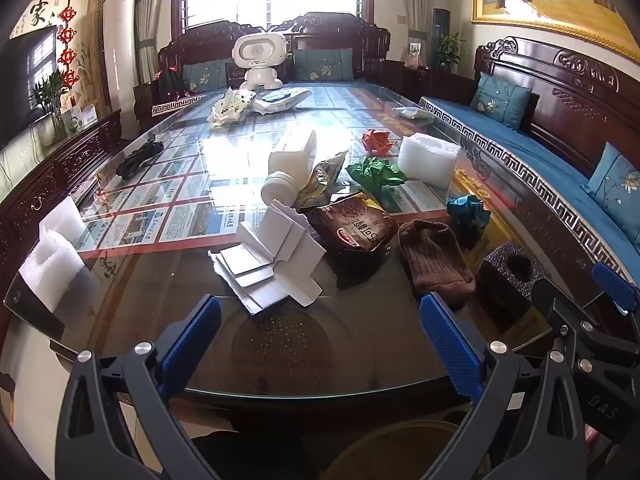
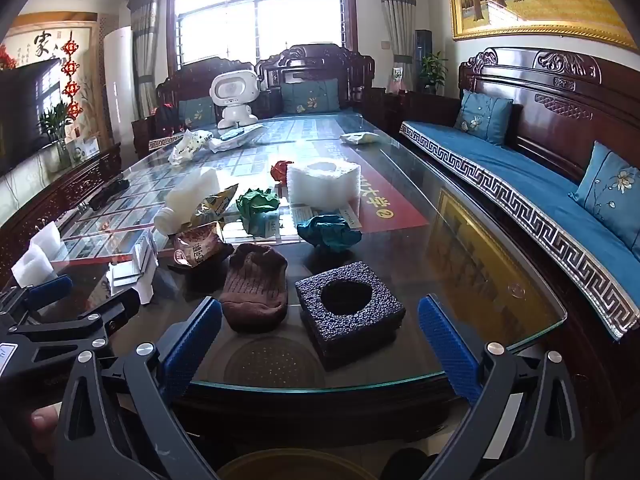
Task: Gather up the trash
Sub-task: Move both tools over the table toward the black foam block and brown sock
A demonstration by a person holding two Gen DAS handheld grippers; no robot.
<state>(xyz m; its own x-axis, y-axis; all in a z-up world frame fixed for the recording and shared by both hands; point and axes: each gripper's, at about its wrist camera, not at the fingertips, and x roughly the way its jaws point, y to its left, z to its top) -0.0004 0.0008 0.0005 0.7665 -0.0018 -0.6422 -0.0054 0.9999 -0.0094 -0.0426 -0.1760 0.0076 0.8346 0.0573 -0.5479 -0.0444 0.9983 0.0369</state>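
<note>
Your left gripper hangs at the near edge of the glass table, its two blue-padded fingers spread wide with nothing between them. Your right gripper sits beside it, fingers equally spread and empty.

Trash on the table, counted from the grippers outward:
- One flattened white carton, at 12 o'clock from your left gripper, just beyond its fingertips.
- One black foam block with a round hole, at 12 o'clock from your right gripper, between the lines of its fingers.
- One brown sock, at 11 o'clock from your right gripper, just beside the block.
- Two snack wrappers: a brown one touching the carton's far side, and a yellow one behind it.
- One white plastic bottle lying on its side against the yellow wrapper.
- Three crumpled paper balls: teal, green, red, receding toward 12 o'clock.
- Three white foam pieces: one large beside the red ball, and two at 9 o'clock near the left table edge.

At the far end stand one white toy robot and more crumpled wrapping.
</note>
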